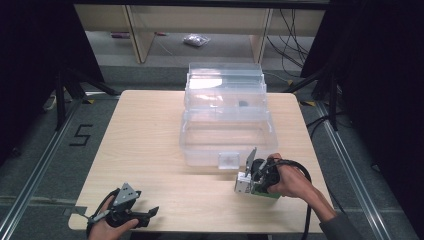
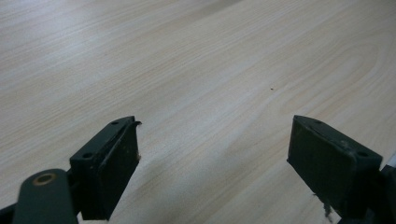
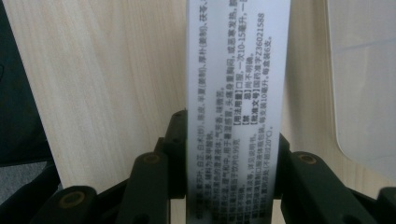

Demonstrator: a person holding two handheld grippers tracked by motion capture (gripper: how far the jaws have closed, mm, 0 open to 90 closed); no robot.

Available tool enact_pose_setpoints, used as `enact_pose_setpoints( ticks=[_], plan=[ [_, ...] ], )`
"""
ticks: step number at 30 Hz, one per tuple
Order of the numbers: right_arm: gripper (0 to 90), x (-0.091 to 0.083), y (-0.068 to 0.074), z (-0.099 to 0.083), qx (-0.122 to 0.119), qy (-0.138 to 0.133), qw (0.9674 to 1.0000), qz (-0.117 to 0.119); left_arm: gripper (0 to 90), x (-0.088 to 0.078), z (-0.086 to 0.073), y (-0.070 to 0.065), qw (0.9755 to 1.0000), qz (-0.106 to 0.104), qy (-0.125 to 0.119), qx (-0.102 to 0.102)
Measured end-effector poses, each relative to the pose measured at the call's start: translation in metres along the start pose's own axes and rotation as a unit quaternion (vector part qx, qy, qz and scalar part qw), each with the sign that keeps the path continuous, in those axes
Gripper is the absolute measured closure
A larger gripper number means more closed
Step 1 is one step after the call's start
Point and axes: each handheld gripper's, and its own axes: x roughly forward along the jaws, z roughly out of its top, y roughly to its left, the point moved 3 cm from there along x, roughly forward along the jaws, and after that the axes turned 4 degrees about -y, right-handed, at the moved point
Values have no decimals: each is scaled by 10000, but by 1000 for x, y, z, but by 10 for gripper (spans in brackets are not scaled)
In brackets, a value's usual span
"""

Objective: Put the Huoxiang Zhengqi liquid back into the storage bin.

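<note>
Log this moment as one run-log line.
right gripper: shut on white printed cardboard box | left gripper: open, nothing held, over light wooden table | clear plastic lidded storage bin: mid-table, beyond the box

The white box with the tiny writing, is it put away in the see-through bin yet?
Not yet. The right gripper is shut on the white printed carton, which sits at the table's near edge. The clear plastic bin stands open and waiting. The left gripper is open.

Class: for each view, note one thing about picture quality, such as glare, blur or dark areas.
High view: dark surroundings, bright glare on the clear storage box. Left gripper view: open jaws soft, table grain sharper. Right gripper view: printed white carton, clamped between the jaws, is close, its small text slightly blurred.
</note>
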Motion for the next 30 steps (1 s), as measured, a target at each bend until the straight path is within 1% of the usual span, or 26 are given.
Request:
enact_pose_setpoints(
  ticks=[1,3,4,5,6,7,8,10,11,12,13,14,15,16,17,18,19,20,21,22,23,25,26,28,29,30],
  plan=[
    [644,-3,-1,1,-146,-57,9999,30,157,0,0,0,10000,0,0,14],
    [644,-5,-2,1,-200,-109,9997,23,157,0,0,0,10000,-35,44,27],
    [644,-8,-1,1,-130,-94,9999,45,157,0,0,0,10000,-6,14,24],
    [644,-12,-1,1,-119,-152,9998,25,157,0,0,0,10000,-3,3,2],
    [644,-15,-1,2,-119,-124,9998,39,157,0,0,0,10000,-3,3,2],
    [644,-18,0,2,-39,-126,9999,14,157,0,0,0,10000,-7,-3,5],
    [644,-18,0,2,-39,-126,9999,14,157,0,0,0,10000,-4,-4,3],
    [644,-23,-1,3,-146,-166,9997,38,157,0,0,0,10000,-11,-5,-4],
    [644,-25,1,3,-57,-144,9999,15,157,0,0,0,10000,-9,-5,-4],
    [644,-25,1,3,-57,-144,9999,15,157,0,0,0,10000,-9,-5,-4],
    [644,-28,-1,4,-294,-199,9994,57,157,0,0,0,10000,16,-7,0],
    [644,-30,-1,4,-220,-224,9995,40,157,-1,0,2,10000,52,43,64],
    [644,-33,1,5,-82,-216,9997,37,157,-1,0,1,10000,45,46,73],
    [644,-33,1,5,-82,-216,9997,37,157,-1,0,1,10000,45,46,73],
    [644,-35,-2,6,-386,-345,9987,32,157,-1,0,1,10000,37,39,41],
    [644,-35,-2,6,-386,-345,9987,32,157,-1,0,1,10000,37,39,41],
    [645,-39,0,7,-192,-335,9993,23,157,1,0,0,10000,-13,-1,14],
    [645,-39,0,7,-192,-335,9993,23,157,0,0,-1,10000,-29,30,34],
    [645,-41,-1,8,-376,-359,9986,35,157,0,0,0,9999,-7,114,107],
    [645,-45,2,8,-99,-287,9995,45,157,0,0,0,9999,15,74,98],
    [645,-46,0,9,-267,-319,9991,46,157,-1,1,-1,9999,-24,69,89],
    [645,-50,2,10,-263,-287,9992,21,157,-1,1,-1,10000,-8,64,35],
    [645,-52,1,11,-329,-354,9988,4,157,-2,1,-1,10000,5,61,46],
    [645,-57,2,13,-285,-365,9989,-11,157,-1,1,-1,10000,9,37,34],
    [645,-60,2,14,-317,-420,9986,16,157,-2,1,-1,10000,-3,76,38],
    [646,-63,1,15,-373,-453,9983,-13,157,-1,1,-2,10000,-15,38,-10]
  ],
)
